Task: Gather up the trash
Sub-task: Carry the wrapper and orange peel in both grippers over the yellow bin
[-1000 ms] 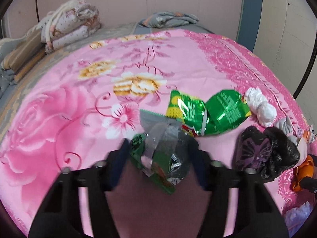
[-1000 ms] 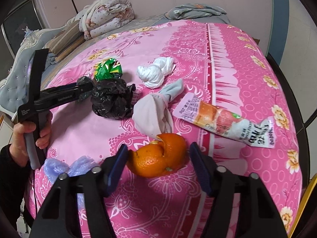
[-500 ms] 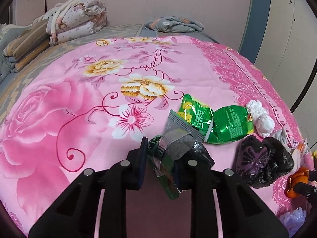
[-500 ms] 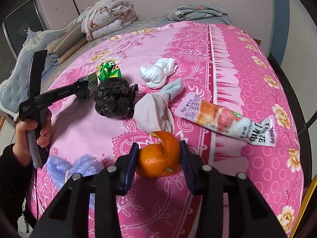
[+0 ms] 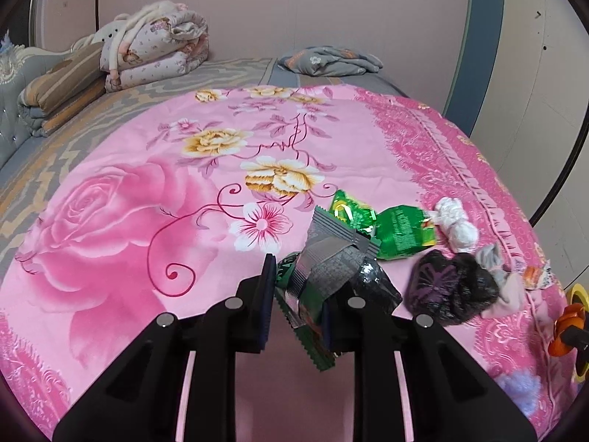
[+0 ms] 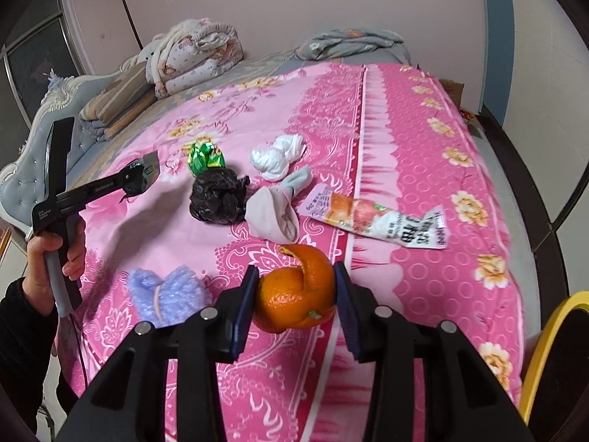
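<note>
Left wrist: I see bare pink bedspread [image 5: 147, 221] far and left, trash clustered right. Left gripper [image 5: 299, 307] angled down, clamped on crumpled silver-green snack wrapper [image 5: 324, 272].

Right wrist: bed edge right, yellow bin rim [image 6: 545, 335] nearby. Right gripper [image 6: 294, 304] clamped on orange peel [image 6: 296, 294].

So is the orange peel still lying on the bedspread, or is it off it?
Off it. The orange peel sits clamped between the right gripper pads, and the pink bedspread shows below it.

Black two-finger grippers [image 6: 294, 294], blue pads [image 6: 241, 311], silver screws, white lettering; black sleeve [image 6: 18, 331].
</note>
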Demonstrator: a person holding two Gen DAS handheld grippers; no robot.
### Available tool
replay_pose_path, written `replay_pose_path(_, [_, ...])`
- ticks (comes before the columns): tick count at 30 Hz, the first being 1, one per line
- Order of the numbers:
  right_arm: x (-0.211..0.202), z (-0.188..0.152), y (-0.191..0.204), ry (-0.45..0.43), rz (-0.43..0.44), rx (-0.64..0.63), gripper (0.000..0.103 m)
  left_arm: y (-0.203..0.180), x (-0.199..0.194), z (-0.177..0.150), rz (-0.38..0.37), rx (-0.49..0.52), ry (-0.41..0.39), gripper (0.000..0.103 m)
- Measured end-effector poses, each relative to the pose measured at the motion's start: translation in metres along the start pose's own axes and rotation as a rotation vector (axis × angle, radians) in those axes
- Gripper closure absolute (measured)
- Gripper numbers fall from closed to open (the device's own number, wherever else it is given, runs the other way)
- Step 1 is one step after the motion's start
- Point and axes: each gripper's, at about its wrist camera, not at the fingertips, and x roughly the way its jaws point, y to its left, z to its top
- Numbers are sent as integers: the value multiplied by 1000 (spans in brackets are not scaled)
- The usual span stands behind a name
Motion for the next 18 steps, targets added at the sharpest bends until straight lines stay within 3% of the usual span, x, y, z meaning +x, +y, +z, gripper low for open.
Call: replay_pose_path(18, [-99, 0, -13, -159, -69, 16, 64, -68, -84, 1, -80, 54, -78, 83])
